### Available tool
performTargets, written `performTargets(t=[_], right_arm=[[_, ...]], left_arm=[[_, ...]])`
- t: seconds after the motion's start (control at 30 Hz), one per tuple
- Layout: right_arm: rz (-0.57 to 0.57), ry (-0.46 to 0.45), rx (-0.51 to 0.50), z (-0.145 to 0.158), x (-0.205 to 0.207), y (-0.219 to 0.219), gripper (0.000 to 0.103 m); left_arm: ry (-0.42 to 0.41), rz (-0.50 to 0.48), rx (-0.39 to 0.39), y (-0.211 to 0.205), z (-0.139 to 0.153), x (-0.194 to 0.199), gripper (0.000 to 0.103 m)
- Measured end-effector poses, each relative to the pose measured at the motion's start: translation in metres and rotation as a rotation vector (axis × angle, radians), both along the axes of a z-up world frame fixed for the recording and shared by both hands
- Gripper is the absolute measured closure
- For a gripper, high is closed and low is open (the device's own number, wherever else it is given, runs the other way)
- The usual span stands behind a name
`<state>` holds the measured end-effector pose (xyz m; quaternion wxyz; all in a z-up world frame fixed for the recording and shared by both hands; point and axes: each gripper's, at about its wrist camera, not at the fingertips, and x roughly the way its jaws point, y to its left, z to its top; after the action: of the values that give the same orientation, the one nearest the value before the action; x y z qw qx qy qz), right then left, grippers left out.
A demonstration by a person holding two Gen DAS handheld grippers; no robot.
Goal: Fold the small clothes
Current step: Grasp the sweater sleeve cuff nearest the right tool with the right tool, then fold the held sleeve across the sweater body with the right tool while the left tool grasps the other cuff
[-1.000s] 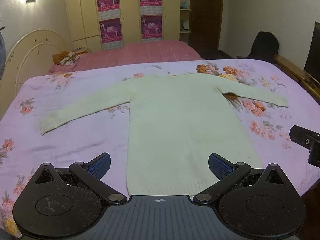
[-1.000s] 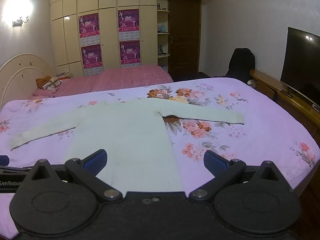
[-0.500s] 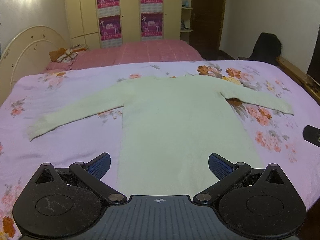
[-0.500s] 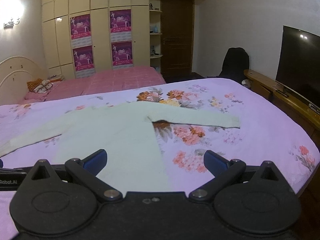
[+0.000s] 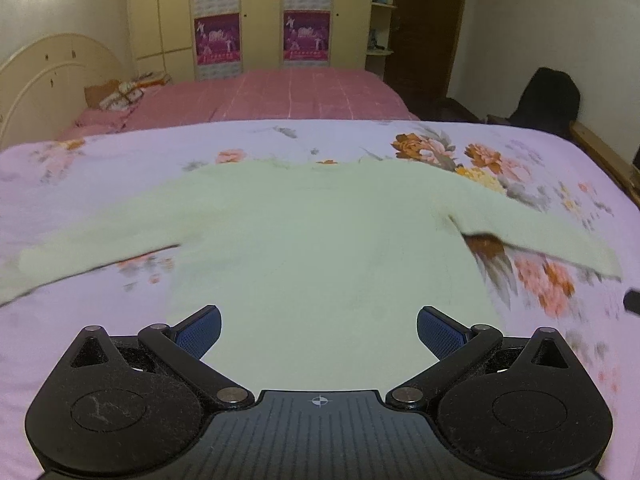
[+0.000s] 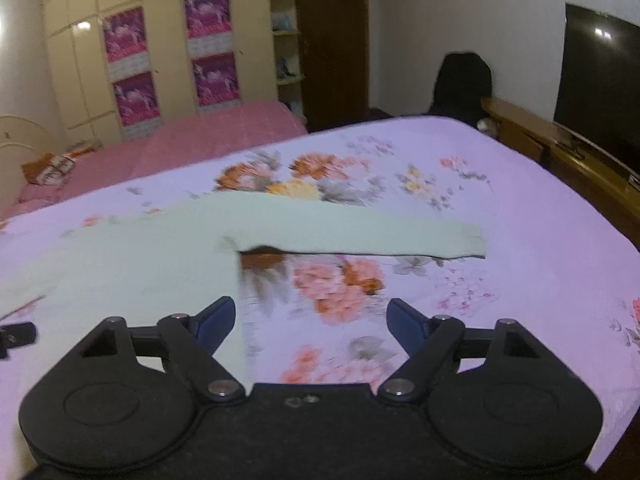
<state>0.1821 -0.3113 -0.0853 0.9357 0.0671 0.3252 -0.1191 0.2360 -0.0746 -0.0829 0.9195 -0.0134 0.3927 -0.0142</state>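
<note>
A pale green long-sleeved sweater (image 5: 320, 240) lies flat on the pink floral bedspread (image 5: 80, 168), sleeves spread to both sides. My left gripper (image 5: 319, 330) is open and empty above the sweater's lower body. My right gripper (image 6: 311, 320) is open and empty, above the bedspread just right of the sweater's body (image 6: 140, 264) and below its right sleeve (image 6: 360, 236). The tip of the right gripper shows at the right edge of the left wrist view (image 5: 632, 300).
A second bed with a pink cover (image 5: 260, 96) stands behind. A wardrobe with posters (image 5: 260, 12) lines the back wall. A wooden bench (image 6: 560, 152) with a television (image 6: 600, 88) runs along the right. A dark chair (image 6: 460, 84) stands by the door.
Both grippers have moved forward and lower over the bed. The right gripper has swung right toward the right sleeve. The sweater has not moved.
</note>
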Motion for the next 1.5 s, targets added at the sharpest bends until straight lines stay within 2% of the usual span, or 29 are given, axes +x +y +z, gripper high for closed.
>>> performTargets(t=[0.17,0.3,0.43,0.5,0.73,0.87,0.97,1.03,1.07,1.1,1.27,1.37,1.5], right_arm=[[-0.057,0.06,0.054,-0.03,0.041,-0.051,0.024],[-0.126,0.1,0.134,-0.058,0.071,-0.095,0.027],[-0.191,0.136,0.217,-0.083,0.095,-0.132,0.037],[-0.215,0.146,0.254,-0.093,0.106,-0.145,0.038],[-0.303,0.139,0.337,-0.117,0.131,-0.178,0.042],[-0.363,0.092,0.355,-0.119,0.141,-0.195,0.048],[-0.408,0.065,0.353,-0.12,0.147,-0.205,0.061],[-0.426,0.043,0.354,-0.12,0.15,-0.21,0.08],[-0.431,0.032,0.359,-0.121,0.151,-0.212,0.086],[-0.43,0.026,0.364,-0.121,0.151,-0.214,0.093],[-0.4,-0.022,0.329,-0.115,0.153,-0.207,0.096],[-0.309,-0.071,0.297,-0.096,0.161,-0.187,0.096],[-0.098,-0.134,0.247,-0.064,0.184,-0.127,0.096]], left_arm=[[0.02,0.035,-0.003,-0.021,-0.023,0.043,0.0],[0.038,0.041,0.014,-0.038,-0.04,0.069,0.0],[0.056,0.056,0.003,-0.044,-0.055,0.09,0.0],[0.061,0.072,-0.007,-0.044,-0.061,0.099,0.0],[0.076,0.085,0.007,-0.04,-0.074,0.129,0.0],[0.075,0.071,-0.065,-0.031,-0.078,0.134,0.0],[0.091,0.106,-0.112,-0.022,-0.082,0.139,0.0],[0.087,0.118,-0.111,-0.017,-0.084,0.14,0.0],[0.082,0.118,-0.113,-0.016,-0.084,0.141,0.0],[0.076,0.114,-0.12,-0.014,-0.084,0.141,0.0],[0.065,0.082,-0.133,-0.009,-0.082,0.145,0.0],[0.056,0.083,-0.134,-0.003,-0.076,0.147,0.0],[0.044,0.121,-0.172,0.02,-0.066,0.148,0.0]])
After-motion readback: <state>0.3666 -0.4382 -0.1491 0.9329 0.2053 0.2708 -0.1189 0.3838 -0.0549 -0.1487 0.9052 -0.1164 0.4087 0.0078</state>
